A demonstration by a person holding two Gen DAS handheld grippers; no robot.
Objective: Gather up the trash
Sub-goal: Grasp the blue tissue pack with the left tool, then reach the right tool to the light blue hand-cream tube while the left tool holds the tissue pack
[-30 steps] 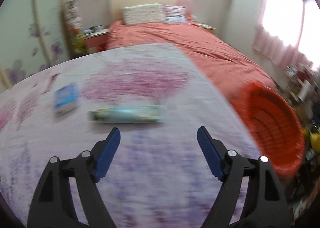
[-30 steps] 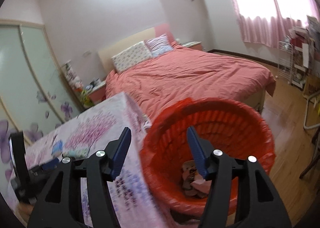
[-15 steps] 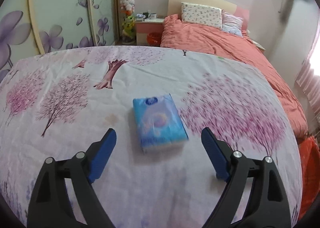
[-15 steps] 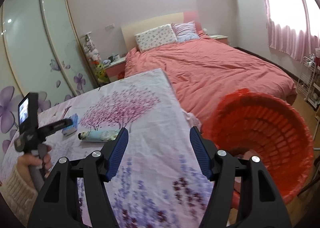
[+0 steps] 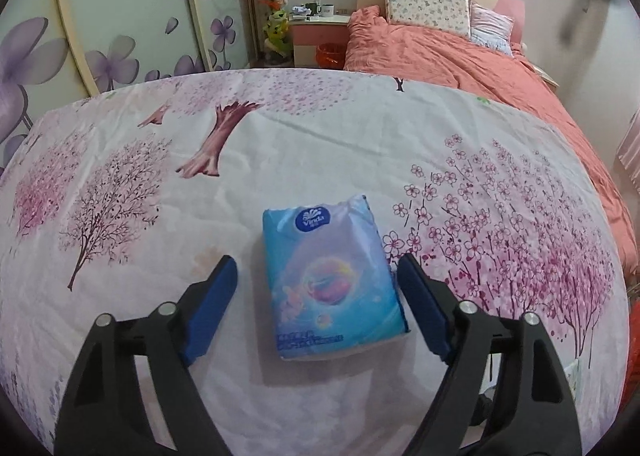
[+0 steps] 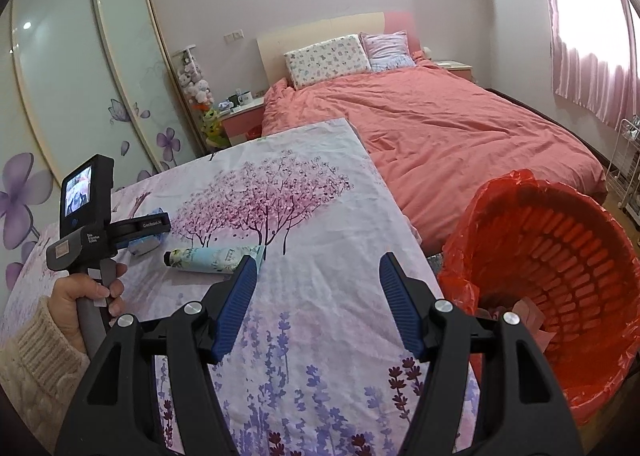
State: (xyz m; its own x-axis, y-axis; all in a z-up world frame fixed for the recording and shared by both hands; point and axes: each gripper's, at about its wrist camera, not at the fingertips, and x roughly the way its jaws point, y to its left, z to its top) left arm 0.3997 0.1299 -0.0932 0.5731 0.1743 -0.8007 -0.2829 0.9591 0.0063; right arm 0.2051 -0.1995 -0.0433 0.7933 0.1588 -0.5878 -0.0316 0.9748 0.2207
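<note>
Left gripper [image 5: 316, 276] wide, jaws closing around the tissue pack [image 5: 334, 284], pads not touching; right gripper [image 6: 318, 276] wide and empty, tube [image 6: 212, 259] far-left

Your right tool [image 6: 316, 276] hovers open over the flower-printed table [image 6: 320, 316], nothing between its fingers. Left of it on the table lies a pale tube [image 6: 212, 258], and beyond the tube your left tool [image 6: 132, 228] reaches over a blue packet [image 6: 146, 246]. The red basket [image 6: 560, 276] stands off the table's right edge.
</note>
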